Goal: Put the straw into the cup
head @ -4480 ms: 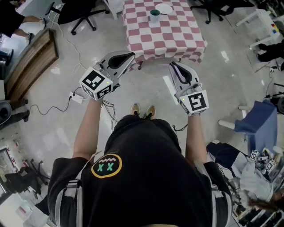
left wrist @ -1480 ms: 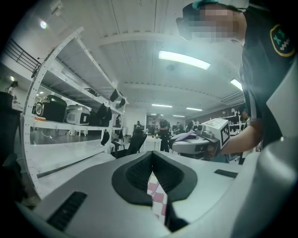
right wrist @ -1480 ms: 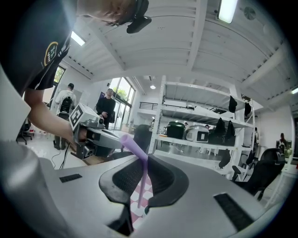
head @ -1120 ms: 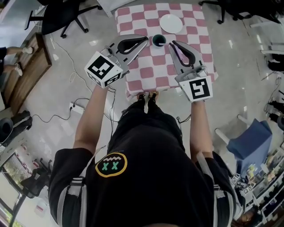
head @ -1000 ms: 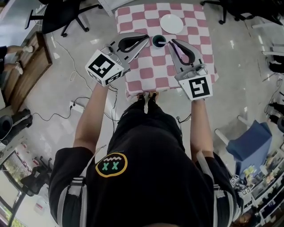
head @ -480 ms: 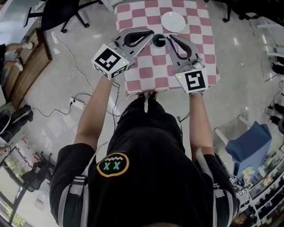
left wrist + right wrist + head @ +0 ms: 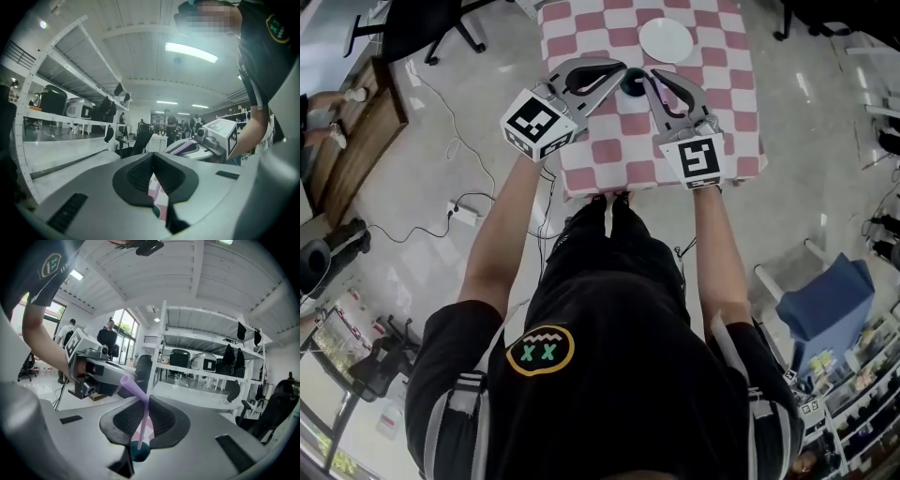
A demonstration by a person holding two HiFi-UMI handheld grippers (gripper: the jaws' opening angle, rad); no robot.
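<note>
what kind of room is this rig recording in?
Probably an open lab or office workspace: tall white metal shelving holding kitchen appliances, black wheeled office chairs on a polished floor, and a small red-and-white checked-cloth table.

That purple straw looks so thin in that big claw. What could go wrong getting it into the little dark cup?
First, the straw, pinched by the right gripper, slants slightly above the cup; its tip could catch the rim and slip outside. Second, the left gripper is also close to that small cup, so a nudge from either might tip it over.
</note>
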